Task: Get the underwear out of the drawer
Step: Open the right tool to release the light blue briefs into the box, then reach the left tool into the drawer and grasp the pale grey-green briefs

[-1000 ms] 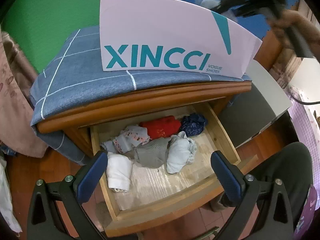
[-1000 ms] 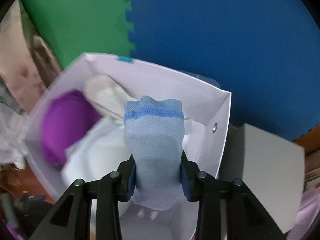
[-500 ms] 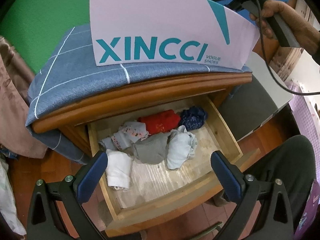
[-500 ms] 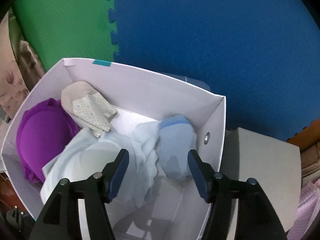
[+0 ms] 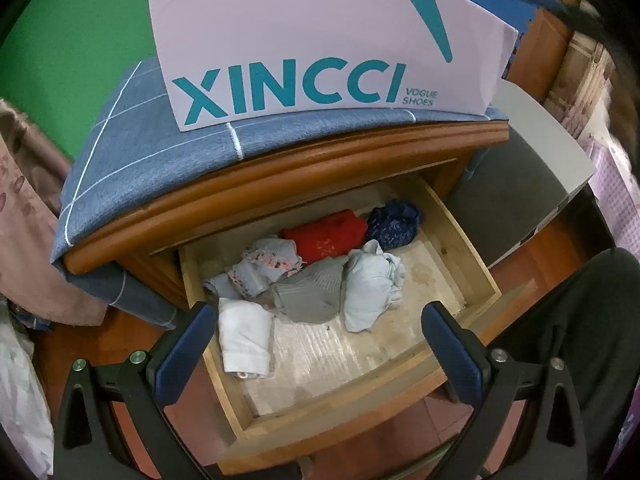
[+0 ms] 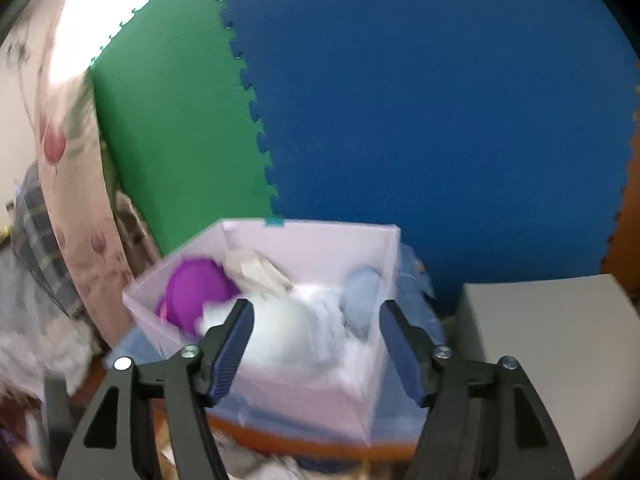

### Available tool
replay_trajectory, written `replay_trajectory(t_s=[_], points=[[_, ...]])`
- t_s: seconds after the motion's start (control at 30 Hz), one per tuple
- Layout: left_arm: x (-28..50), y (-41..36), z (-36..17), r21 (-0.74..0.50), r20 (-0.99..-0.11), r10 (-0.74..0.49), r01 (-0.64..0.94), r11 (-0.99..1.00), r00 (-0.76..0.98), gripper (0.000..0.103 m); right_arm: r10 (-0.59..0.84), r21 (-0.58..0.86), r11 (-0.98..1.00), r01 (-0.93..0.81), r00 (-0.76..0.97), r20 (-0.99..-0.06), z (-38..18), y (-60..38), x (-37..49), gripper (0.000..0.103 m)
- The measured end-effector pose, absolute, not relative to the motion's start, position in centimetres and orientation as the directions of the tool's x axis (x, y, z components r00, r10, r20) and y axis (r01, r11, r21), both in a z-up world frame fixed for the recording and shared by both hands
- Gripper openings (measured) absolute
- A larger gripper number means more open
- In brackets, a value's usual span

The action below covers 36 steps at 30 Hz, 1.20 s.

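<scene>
Underwear: six bundled pieces lie in the open drawer (image 5: pixel 452 240), none gripped at this moment. Right hand-held gripper (image 6: pixel 316 344): jaws opening, nothing between the pads; it looks over the near rim of the white shoe box (image 6: pixel 312 396), where a light blue piece (image 6: pixel 360 296), a purple item (image 6: pixel 196 288), a beige item (image 6: pixel 256 266) and white cloth (image 6: pixel 296 320) rest. Frame heavily smeared. Left hand-held gripper (image 5: pixel 316 348): jaws wide apart and empty, held above the drawer front, pointing down at the pile. Contents, near to far: white roll (image 5: pixel 244 340) at the left wall, grey bundle (image 5: pixel 312 292), pale blue bundle (image 5: pixel 372 288), floral piece (image 5: pixel 264 264), red piece (image 5: pixel 324 234), navy piece (image 5: pixel 394 224). Box stands on the blue checked cloth (image 5: pixel 132 168) covering the cabinet's top surface. Step in hand, as judged: return for the next piece. Advice: clear the box wall before dropping, descend with jaws wide, take one bundle by its thick middle so it does not unroll, lift straight up past the drawer front. The white roll or pale blue bundle look easiest, lying free of the cabinet overhang. Versus one second ago: the right jaws then clamped the light blue piece above the box; it now lies inside at the right wall, and the box sits farther off and lower in the right view. Drawer contents unchanged.
</scene>
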<state>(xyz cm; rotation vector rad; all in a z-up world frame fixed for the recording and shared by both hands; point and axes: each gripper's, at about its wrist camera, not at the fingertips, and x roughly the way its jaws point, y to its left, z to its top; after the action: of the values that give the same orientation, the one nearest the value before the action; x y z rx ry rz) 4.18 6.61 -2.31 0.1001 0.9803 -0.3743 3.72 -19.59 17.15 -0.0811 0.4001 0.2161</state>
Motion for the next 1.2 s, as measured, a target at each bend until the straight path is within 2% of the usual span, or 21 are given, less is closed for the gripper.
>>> replay_trajectory(t_s=[0.17,0.37,0.63,0.9,1.2], points=[[3.9,5.7,-2.5,-0.034,-0.824,-0.233,0.365,0.93,0.516,0.102,0.149,-0.009,0.986,-0.166,0.907,-0.393,14.0,-23.0,-2.0,0.071],[3.6,4.1,-2.8,0.053,-0.821,-0.183,0.391,0.919,0.541,0.102,0.115,0.016,0.993,-0.118,0.92,-0.375,12.7,-25.0,-4.3,0.071],[3.2,2.8,-3.6,0.133,-0.827,-0.135,0.422,0.897,0.546,0.102,0.097,0.079,0.994,-0.075,0.939,-0.329,12.7,-26.5,-5.5,0.08],[3.4,1.7,-5.0,0.13,-0.856,-0.131,0.453,0.882,0.5,0.102,0.12,0.082,0.992,-0.099,0.938,-0.326,12.7,-26.5,-6.1,0.08],[4.7,-2.0,-7.2,0.055,-0.906,-0.207,0.588,0.807,0.37,0.102,0.127,0.113,0.989,-0.095,0.939,-0.318,13.1,-28.6,-7.2,0.08]])
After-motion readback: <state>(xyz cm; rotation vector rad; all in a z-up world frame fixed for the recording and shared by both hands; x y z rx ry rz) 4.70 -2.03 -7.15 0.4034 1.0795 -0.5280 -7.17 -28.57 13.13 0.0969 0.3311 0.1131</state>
